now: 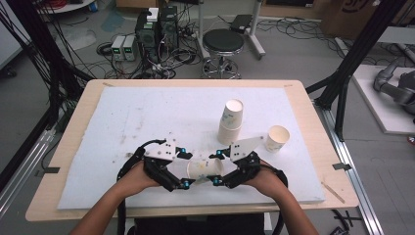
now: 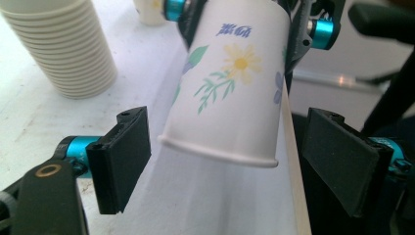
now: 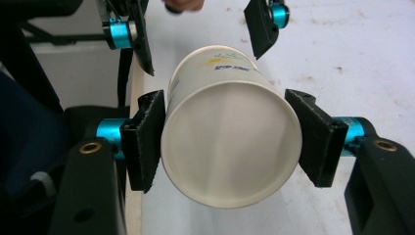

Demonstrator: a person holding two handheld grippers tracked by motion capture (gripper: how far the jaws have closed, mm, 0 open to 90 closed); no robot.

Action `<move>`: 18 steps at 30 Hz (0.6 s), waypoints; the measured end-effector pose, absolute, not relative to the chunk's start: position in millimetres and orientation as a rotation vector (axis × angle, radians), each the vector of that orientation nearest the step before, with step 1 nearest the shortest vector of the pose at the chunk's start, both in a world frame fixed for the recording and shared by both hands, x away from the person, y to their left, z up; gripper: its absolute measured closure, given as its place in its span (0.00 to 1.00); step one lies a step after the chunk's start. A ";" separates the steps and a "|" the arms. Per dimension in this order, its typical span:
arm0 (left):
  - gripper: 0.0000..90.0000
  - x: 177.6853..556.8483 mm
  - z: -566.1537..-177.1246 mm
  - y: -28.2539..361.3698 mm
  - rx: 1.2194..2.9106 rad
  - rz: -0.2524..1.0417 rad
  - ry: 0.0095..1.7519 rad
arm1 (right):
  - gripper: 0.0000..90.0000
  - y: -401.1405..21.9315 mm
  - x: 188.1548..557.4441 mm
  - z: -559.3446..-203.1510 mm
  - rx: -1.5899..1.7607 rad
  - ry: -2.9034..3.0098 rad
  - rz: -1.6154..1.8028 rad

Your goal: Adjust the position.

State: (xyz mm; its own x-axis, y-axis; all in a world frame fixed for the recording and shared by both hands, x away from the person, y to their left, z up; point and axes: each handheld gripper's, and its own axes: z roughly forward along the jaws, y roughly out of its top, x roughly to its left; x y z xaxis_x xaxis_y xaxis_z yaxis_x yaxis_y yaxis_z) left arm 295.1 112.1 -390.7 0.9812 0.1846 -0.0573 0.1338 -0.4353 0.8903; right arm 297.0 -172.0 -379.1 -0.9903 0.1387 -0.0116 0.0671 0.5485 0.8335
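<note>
Right gripper (image 3: 227, 142) clamped a white paper cup printed with yellow daisies and green leaves (image 3: 230, 142) on its side, pads pressing both walls. Opposite, left gripper (image 2: 230, 161) stood open, pads clear of the cup's rolled rim. Beyond: stack of white paper cups (image 1: 231, 122).

A wooden worktop (image 1: 298, 93) under a white foam sheet (image 1: 147, 117) stands on grey floor (image 1: 293, 54) strewn with cables (image 1: 161, 58); a black round stool (image 1: 223, 41) and computer towers (image 1: 156, 27) sit behind.
</note>
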 end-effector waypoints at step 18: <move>0.20 287.8 -409.6 120.3 1.780 0.056 0.289 | 0.40 -194.9 287.5 -391.1 0.261 2.593 1.634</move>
State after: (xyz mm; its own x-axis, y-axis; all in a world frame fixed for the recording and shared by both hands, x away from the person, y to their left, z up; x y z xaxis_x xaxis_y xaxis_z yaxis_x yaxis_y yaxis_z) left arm 287.8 120.3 -409.6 0.9673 0.2246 -0.1181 0.1644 -0.2000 0.9659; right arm 287.5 -194.9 -391.1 -0.9835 0.1777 0.0349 0.1082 0.4221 0.9001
